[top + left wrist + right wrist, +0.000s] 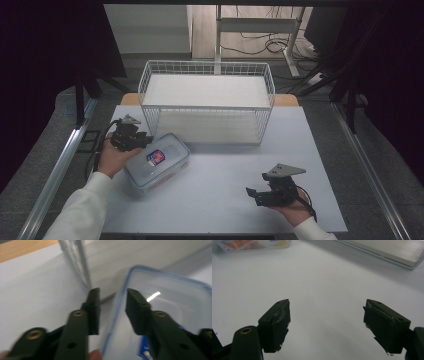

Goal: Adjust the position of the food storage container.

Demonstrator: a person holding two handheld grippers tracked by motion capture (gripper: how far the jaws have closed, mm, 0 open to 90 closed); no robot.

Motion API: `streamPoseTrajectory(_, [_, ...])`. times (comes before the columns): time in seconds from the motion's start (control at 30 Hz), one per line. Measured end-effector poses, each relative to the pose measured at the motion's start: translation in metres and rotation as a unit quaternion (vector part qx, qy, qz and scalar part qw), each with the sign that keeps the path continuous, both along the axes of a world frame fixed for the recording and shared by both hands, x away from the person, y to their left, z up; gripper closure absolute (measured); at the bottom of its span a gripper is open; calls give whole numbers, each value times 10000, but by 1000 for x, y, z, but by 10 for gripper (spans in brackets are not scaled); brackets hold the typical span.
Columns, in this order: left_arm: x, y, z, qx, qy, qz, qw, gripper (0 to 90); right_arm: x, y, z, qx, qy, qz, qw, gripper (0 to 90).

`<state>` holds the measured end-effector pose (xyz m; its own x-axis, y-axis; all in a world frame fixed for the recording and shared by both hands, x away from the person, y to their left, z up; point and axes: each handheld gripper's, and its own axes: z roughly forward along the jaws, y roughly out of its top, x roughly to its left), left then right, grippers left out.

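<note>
A clear lidded container (159,167) with a blue rim and a blue label lies on the white table (220,170), left of centre. My left gripper (145,140) is at the container's far-left corner. In the left gripper view the jaws (112,293) straddle the blue rim of the container (175,307), one jaw outside it and one over the lid, with a gap still showing on both sides. My right gripper (252,194) hovers open over bare table at the front right, and nothing lies between its jaws (327,312).
A white wire basket (207,67) stands at the back of the table, its near wall just behind the container. Its corner (80,262) is close ahead of the left jaws. The basket's base (387,250) and the container (254,245) lie far ahead of the right gripper.
</note>
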<state>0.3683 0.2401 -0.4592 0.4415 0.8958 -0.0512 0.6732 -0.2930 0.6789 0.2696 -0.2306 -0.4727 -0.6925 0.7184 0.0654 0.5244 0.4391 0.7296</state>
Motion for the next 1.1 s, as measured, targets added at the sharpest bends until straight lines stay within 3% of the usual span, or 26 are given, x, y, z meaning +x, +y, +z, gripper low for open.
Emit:
streamPoseTrajectory(0.2, [13, 2, -11, 203, 262, -149, 9993, 895, 1, 0, -2, -18, 18, -13, 10000, 214])
streamPoseTrajectory(0.3, [18, 1, -16, 349, 365, -165, 9986, 898, 3, 0, -3, -33, 49, -34, 10000, 214])
streamPoseTrajectory(0.6, [29, -6, -18, 355, 534, -382, 9972, 900, 4, -1, -4, -145, 49, -83, 9998, 214])
streamPoseTrajectory(0.63, [31, -10, -20, 445, 539, -447, 9965, 900, 4, -2, -4, -137, 62, -127, 9998, 214])
streamPoseTrajectory(0.93, [34, -9, -21, 272, 660, -475, 9963, 900, 6, -3, -5, -112, 91, -183, 9997, 215])
streamPoseTrajectory(1.1, [32, -22, -18, 397, 775, -860, 9925, 900, 5, -1, -5, -135, 110, -160, 9997, 215])
